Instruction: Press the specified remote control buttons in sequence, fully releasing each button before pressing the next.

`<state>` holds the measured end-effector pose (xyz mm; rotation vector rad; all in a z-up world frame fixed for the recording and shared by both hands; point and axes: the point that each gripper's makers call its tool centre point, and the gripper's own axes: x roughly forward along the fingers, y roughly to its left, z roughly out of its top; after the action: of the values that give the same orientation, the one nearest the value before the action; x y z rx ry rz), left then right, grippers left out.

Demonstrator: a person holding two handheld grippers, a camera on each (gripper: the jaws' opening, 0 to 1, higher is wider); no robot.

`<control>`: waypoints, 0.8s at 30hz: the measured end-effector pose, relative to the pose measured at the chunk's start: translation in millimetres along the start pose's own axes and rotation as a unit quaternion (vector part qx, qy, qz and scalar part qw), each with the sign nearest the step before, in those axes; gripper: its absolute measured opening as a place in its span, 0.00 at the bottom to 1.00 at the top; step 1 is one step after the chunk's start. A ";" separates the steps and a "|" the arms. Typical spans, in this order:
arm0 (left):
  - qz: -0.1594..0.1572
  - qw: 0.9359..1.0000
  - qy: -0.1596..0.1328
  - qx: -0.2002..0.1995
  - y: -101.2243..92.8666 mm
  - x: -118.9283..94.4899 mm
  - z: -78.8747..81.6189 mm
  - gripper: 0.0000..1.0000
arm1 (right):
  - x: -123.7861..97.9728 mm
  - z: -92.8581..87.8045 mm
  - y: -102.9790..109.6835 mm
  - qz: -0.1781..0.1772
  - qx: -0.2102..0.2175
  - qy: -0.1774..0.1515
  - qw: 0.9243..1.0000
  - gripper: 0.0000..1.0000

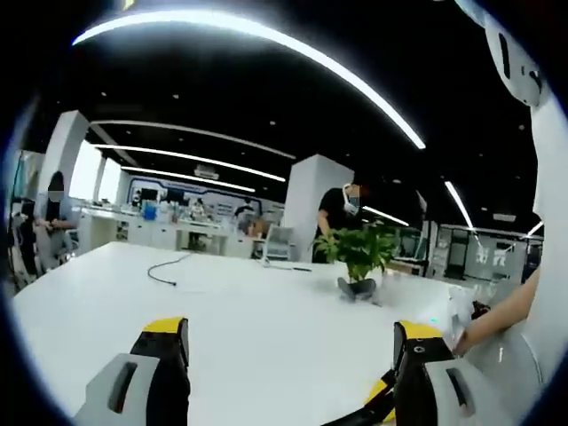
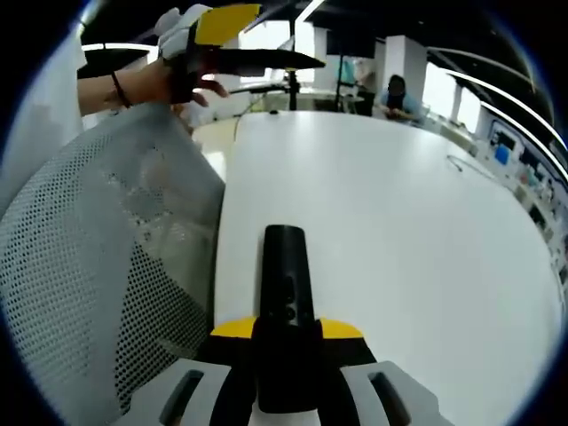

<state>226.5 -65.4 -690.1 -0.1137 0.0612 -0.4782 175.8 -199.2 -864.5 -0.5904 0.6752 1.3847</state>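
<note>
2 grippers: the left gripper (image 1: 288,359) hangs spread over the table (image 1: 240,311), the right gripper (image 2: 286,342) clamps the remote (image 2: 286,284).

Open-plan office here: long curved white ceiling light strips (image 1: 266,40) sweep over a dark ceiling, and a broad glossy white table (image 1: 257,328) spreads out, with a leafy green potted plant (image 1: 359,257) standing on it. Square white pillars (image 1: 306,209), cluttered white desks (image 1: 160,226) behind, a grey mesh chair back (image 2: 98,266) close by.
</note>
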 end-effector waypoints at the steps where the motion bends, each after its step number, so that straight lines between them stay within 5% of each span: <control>1: 0.013 1.000 0.011 0.020 0.6 -1.1 -2.8 1.00 | 0.0 0.1 0.1 0.000 -0.001 0.001 1.000 0.21; 4: 0.040 0.997 0.023 0.065 3.3 -3.0 -8.0 1.00 | 0.2 0.1 -0.1 -0.001 -0.001 0.002 1.000 0.21; 10: 0.056 0.993 0.051 0.088 6.4 -2.0 -19.6 1.00 | 0.2 -0.7 0.1 -0.004 -0.006 0.012 1.000 0.21; 17: 0.076 0.994 0.053 0.059 17.8 -6.8 -21.4 1.00 | -2.8 -4.4 -6.0 -0.004 -0.006 0.023 1.000 0.21; 24: 0.065 0.992 0.068 0.082 12.0 -5.3 -26.2 0.97 | -1.8 -3.6 -25.1 -0.001 -0.014 0.026 1.000 0.21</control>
<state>225.0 -54.9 -717.4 0.0840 0.1616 -0.3594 200.3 -205.6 -866.0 -0.6506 0.6978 1.3834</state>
